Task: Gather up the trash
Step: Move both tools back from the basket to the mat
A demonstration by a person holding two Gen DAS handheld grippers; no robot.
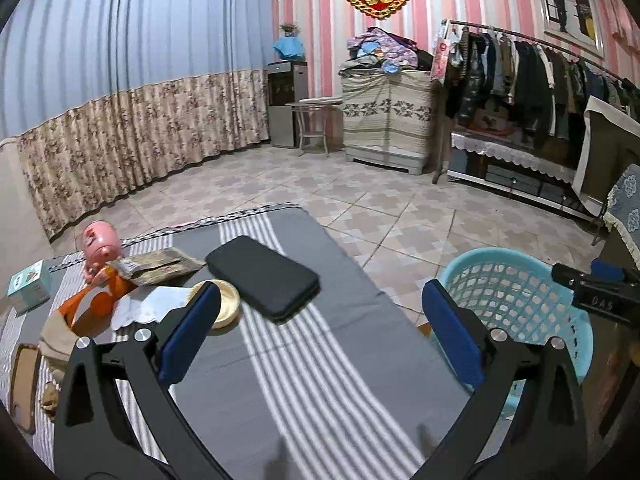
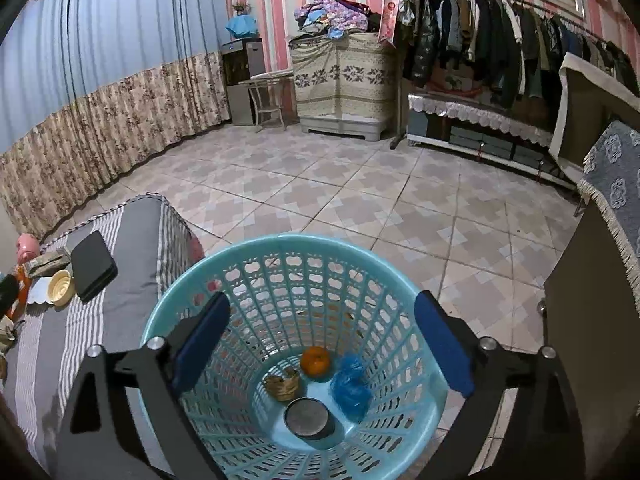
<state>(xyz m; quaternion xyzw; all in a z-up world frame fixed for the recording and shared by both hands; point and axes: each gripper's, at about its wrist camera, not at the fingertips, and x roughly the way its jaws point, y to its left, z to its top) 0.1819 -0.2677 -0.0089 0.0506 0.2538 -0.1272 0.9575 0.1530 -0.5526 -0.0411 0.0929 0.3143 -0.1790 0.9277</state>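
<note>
A light blue plastic basket (image 2: 296, 252) stands on the floor beside the table; it also shows in the left wrist view (image 1: 516, 280). Inside lie an orange (image 2: 315, 361), a blue crumpled wad (image 2: 350, 388), a grey round can (image 2: 308, 418) and a brownish wrapper (image 2: 282, 386). My right gripper (image 2: 320, 340) is open and empty above the basket's mouth. My left gripper (image 1: 320, 332) is open and empty over the striped tablecloth (image 1: 320, 380). On the table's left lie an orange wrapper (image 1: 94, 300), white paper (image 1: 148, 306), a cream lid (image 1: 226, 300) and a brown packet (image 1: 160, 264).
A black phone (image 1: 262, 278) lies mid-table. A pink pig figure (image 1: 100, 246) and a small teal box (image 1: 28, 292) stand at the table's left. A brown tray (image 1: 24, 384) sits at the near left edge. A dark cabinet (image 2: 592, 320) stands right of the basket.
</note>
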